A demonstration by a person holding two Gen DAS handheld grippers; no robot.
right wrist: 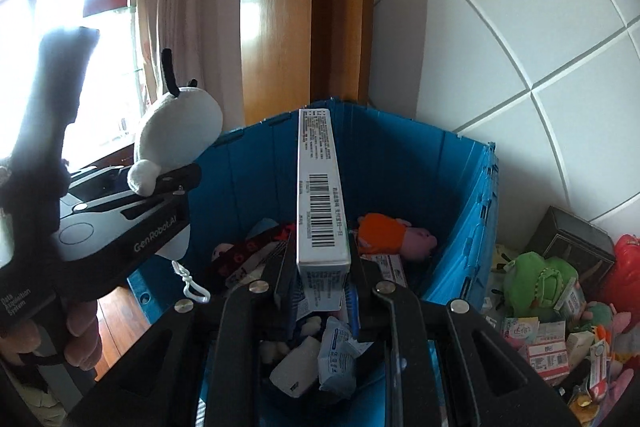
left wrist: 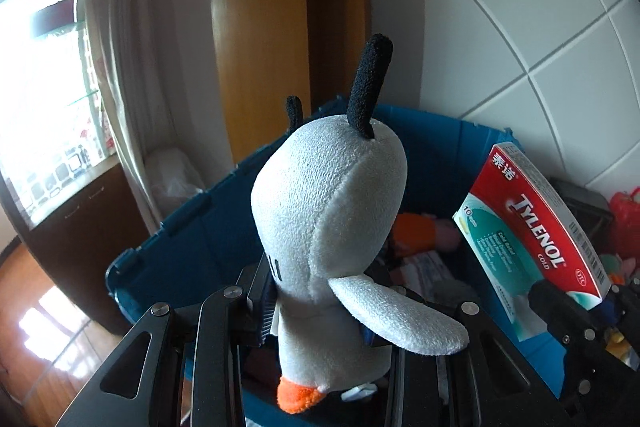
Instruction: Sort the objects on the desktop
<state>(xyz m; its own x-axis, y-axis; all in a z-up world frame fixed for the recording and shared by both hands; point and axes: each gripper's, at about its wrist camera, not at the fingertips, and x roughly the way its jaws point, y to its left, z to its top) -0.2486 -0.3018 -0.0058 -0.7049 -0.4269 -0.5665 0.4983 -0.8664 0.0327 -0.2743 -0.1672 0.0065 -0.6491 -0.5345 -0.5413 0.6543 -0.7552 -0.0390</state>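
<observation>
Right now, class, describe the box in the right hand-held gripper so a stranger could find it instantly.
Find the big blue crate by the tiled wall. Above it, the right hand-held gripper clamps a medicine box. Its red band reading TYLENOL COLD sets it apart from the grey plush toy beside it.

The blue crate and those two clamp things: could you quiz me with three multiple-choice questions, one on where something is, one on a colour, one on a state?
1. Where is the orange-and-pink toy?
A. inside the blue crate
B. on the windowsill
C. on the wooden floor

2. What colour are the ears of the white plush?
A. red
B. black
C. green

3. What is the right gripper doing?
A. hanging open
B. lying in the crate
C. clamping the Tylenol box

Answers: 1 A, it lies among the crate's contents. 2 B, two black ears stick up. 3 C, its fingers press the box's sides; the left gripper clamps the plush.
</observation>
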